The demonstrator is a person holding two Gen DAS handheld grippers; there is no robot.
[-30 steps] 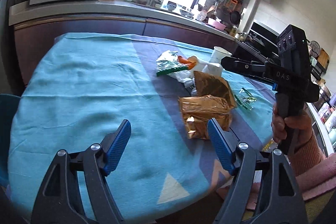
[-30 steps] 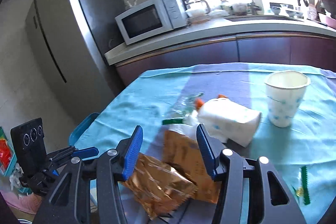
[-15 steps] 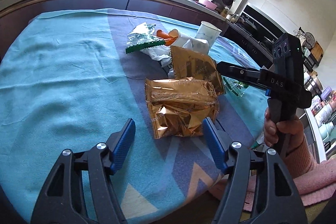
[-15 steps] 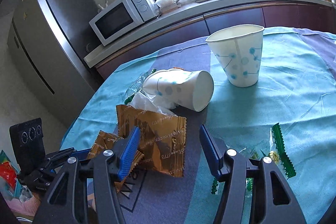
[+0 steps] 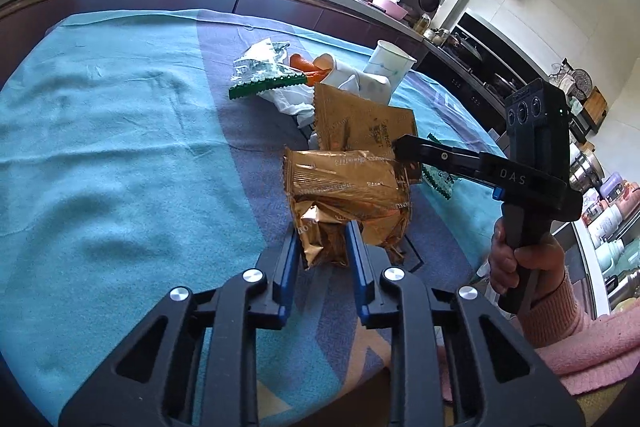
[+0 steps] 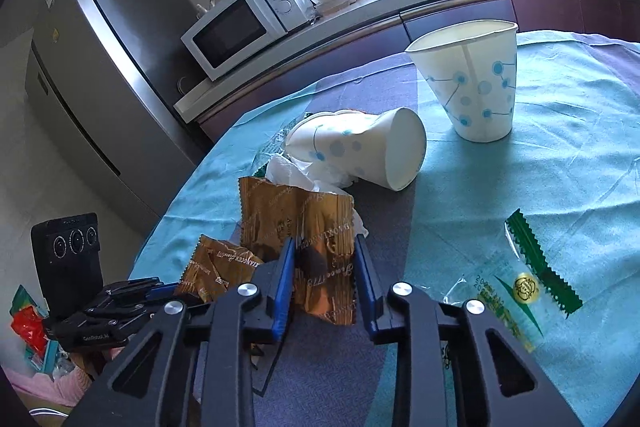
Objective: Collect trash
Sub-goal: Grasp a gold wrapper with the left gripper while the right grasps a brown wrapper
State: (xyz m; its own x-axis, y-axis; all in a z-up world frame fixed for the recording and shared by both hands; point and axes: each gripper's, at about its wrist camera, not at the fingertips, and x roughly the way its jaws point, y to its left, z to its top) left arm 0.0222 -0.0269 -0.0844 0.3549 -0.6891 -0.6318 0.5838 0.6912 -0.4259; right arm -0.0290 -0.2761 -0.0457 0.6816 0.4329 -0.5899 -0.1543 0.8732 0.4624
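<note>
Left claw (image 5: 322,241) closing on crumpled wrapper (image 5: 344,187)

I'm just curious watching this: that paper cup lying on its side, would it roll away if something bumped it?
Probably a little. The tipped paper cup is tapered, so it would likely curve rather than roll straight. Crumpled tissue against it and the soft tablecloth may stop it. It looks thin, so it should crush easily.

Your left gripper (image 5: 322,241) points down and away from you, its blue pads closing on a crumpled gold wrapper (image 5: 340,187). Your right gripper (image 6: 325,261) reaches in from the right, closing on a flat gold wrapper (image 6: 296,219). Your right hand (image 5: 524,259), in a pink sleeve, grasps its handle.
</note>
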